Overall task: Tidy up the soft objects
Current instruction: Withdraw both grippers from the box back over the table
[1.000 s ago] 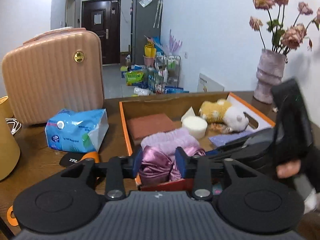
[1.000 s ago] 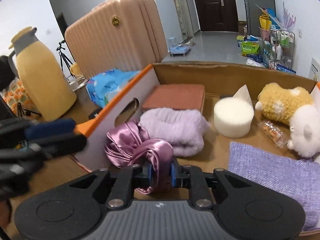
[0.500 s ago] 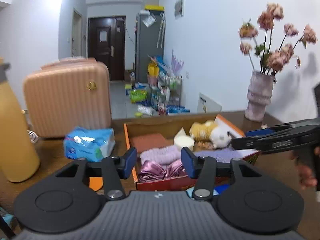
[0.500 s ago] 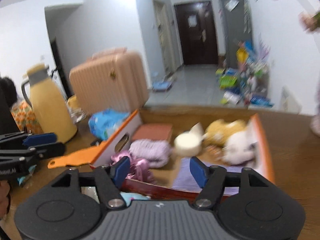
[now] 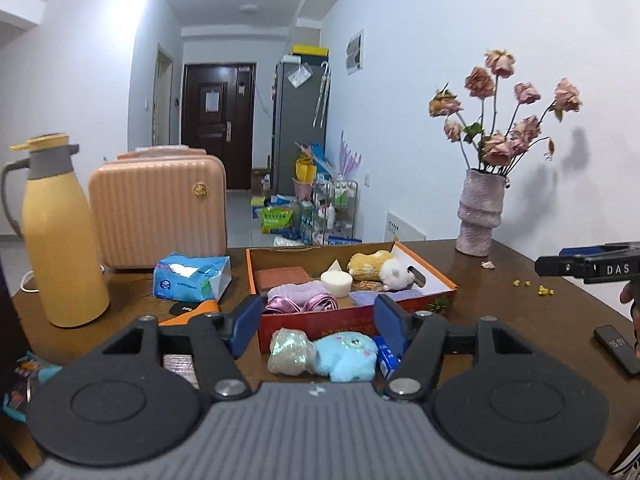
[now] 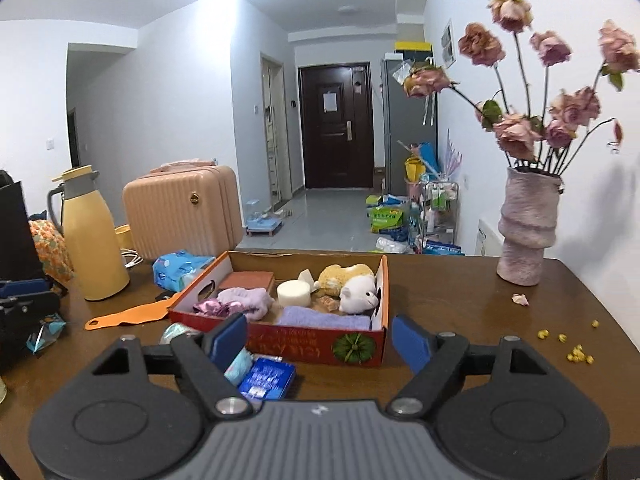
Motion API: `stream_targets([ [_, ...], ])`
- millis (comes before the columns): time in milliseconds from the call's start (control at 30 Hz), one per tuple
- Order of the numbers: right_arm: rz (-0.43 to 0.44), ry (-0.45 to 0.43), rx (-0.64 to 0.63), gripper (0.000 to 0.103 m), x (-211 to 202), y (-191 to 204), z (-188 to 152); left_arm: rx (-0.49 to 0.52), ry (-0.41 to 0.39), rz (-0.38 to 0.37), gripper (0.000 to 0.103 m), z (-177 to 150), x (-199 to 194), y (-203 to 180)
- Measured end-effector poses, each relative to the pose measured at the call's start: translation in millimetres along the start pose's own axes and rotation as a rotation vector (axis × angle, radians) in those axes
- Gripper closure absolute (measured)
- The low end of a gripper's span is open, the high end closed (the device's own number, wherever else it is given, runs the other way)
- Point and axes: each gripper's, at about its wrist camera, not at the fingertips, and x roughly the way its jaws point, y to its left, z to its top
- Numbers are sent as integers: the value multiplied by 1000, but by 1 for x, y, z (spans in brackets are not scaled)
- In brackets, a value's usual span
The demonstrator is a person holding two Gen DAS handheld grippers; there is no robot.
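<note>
An orange-rimmed cardboard box (image 5: 356,318) (image 6: 280,338) on the brown table holds a pink satin scrunchie (image 5: 314,304) (image 6: 210,307), a lilac headband (image 5: 296,291) (image 6: 248,298), a white sponge (image 5: 337,282) (image 6: 294,294), a yellow-and-white plush (image 5: 380,266) (image 6: 352,286), a lilac cloth (image 6: 320,318) and a brown pad (image 5: 282,278). In front of the box lie a blue plush (image 5: 346,356) and a shiny pouch (image 5: 289,351). My left gripper (image 5: 316,330) and right gripper (image 6: 320,342) are open, empty, and drawn back from the box.
A yellow jug (image 5: 60,236), pink suitcase (image 5: 160,208), blue tissue pack (image 5: 192,278) and orange strap (image 6: 128,316) stand left of the box. A vase of dried roses (image 6: 526,224) stands at right. A blue packet (image 6: 268,378) lies by the box's front.
Both grippers let go of the pink scrunchie, opened, and pulled back and up from the box. The scrunchie now lies in the box's front left corner.
</note>
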Motion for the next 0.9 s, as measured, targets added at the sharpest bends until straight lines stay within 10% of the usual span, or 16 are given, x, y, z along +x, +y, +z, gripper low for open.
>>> stream_targets([
  [467, 73, -47, 36, 10, -113, 58, -135, 19, 59, 30, 20, -117, -105, -20],
  [900, 54, -13, 37, 10, -108, 75, -186, -18, 151, 22, 18, -148, -93, -15],
])
